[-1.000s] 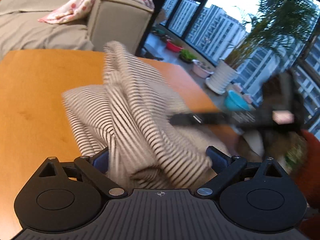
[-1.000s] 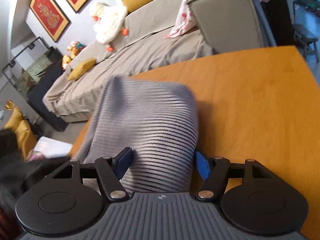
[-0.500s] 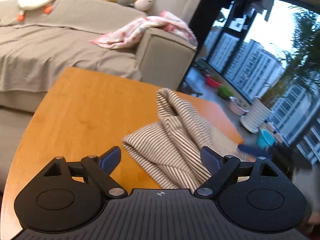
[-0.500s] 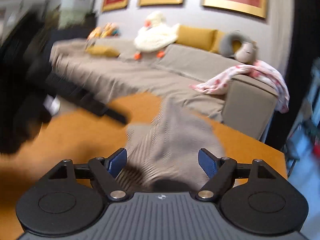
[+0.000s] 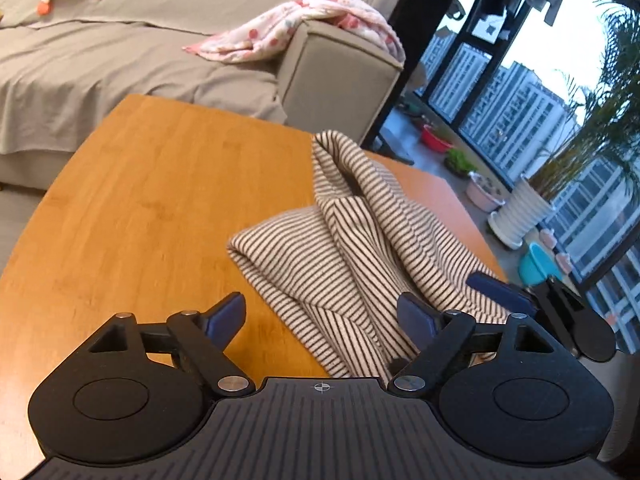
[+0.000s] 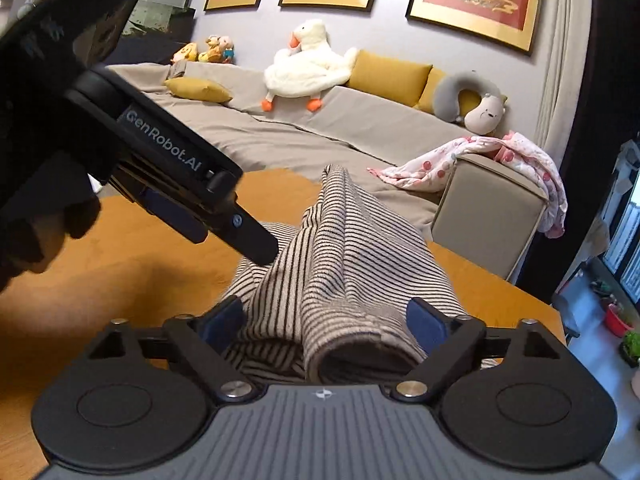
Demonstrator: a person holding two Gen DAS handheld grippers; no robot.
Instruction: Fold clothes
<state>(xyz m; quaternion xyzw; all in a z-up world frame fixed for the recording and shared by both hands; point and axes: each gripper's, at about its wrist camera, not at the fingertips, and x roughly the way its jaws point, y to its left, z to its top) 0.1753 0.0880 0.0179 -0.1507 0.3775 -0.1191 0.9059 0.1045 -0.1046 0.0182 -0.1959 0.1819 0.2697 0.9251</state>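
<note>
A striped beige-and-dark garment (image 5: pixel 360 248) lies in a bunched heap on the orange wooden table (image 5: pixel 160 200). My left gripper (image 5: pixel 320 302) stands open with its jaws closing. The heap's near edge lies by its right finger (image 5: pixel 416 316), while the left finger is clear of the cloth. From the right, a finger (image 5: pixel 496 289) of my right gripper reaches the heap. In the right wrist view the garment (image 6: pixel 352 264) fills the gap of my right gripper (image 6: pixel 326 306), whose jaws are opening. A left gripper finger (image 6: pixel 252 240) touches the heap's left side.
A grey sofa (image 5: pixel 120 60) stands behind the table, with a pink dotted blanket (image 5: pixel 288 28) on its armrest and a plush goose (image 6: pixel 308 64) and yellow cushions on top. Plant pots (image 5: pixel 516 216) line the window at right. The table's right edge runs close beside the heap.
The garment was up and blurred in motion and now rests in a heap on the table. My right gripper swung round and rolled to face the sofa, and its jaws widened. The left jaws narrowed.
</note>
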